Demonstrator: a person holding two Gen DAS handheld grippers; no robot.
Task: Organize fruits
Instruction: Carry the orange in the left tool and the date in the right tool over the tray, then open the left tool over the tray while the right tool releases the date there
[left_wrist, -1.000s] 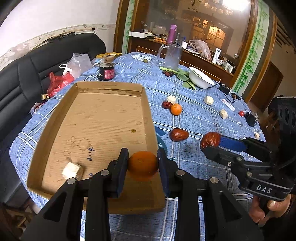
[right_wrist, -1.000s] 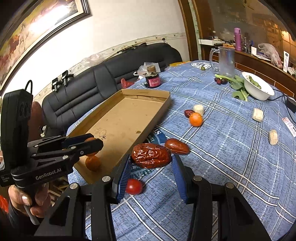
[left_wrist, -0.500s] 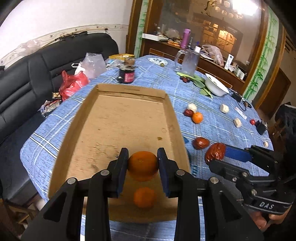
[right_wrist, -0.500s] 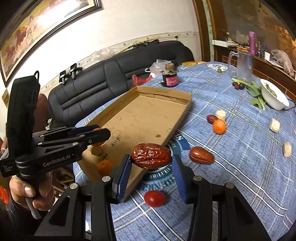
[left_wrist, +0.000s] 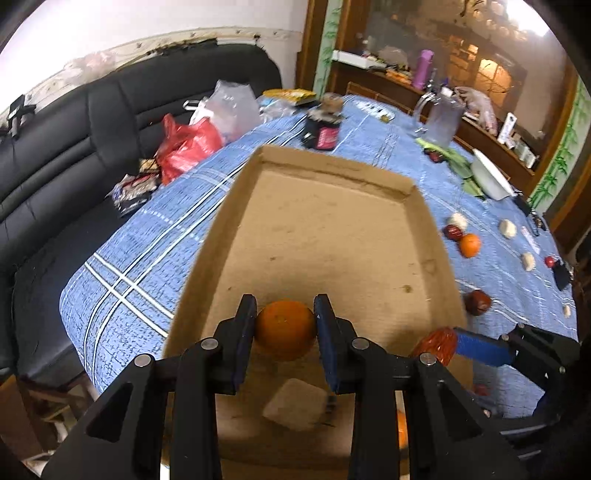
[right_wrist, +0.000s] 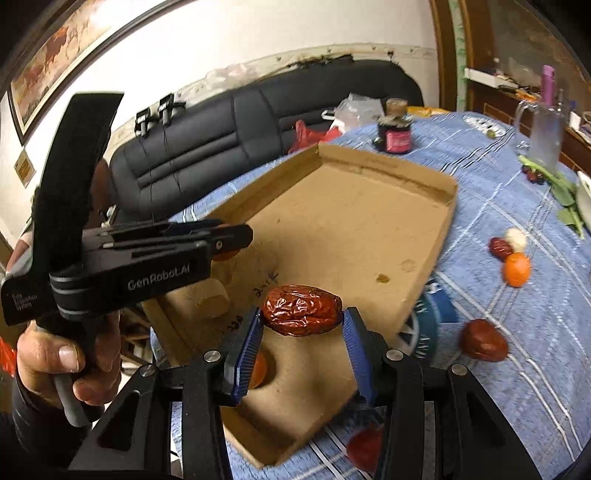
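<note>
- Grippers both moved over cardboard tray (left_wrist: 332, 236) since earlier frame
- left gripper (left_wrist: 285, 325) still clamps orange (left_wrist: 285, 328)
- right gripper (right_wrist: 301, 321) still clamps red date (right_wrist: 301, 310)

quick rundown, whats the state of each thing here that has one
left hand-held gripper: shut on the orange, over the tray
right hand-held gripper: shut on the red date
cardboard tray: open-topped, holding a pale block and another orange
clear pitcher: upright
dark jar: upright
</note>
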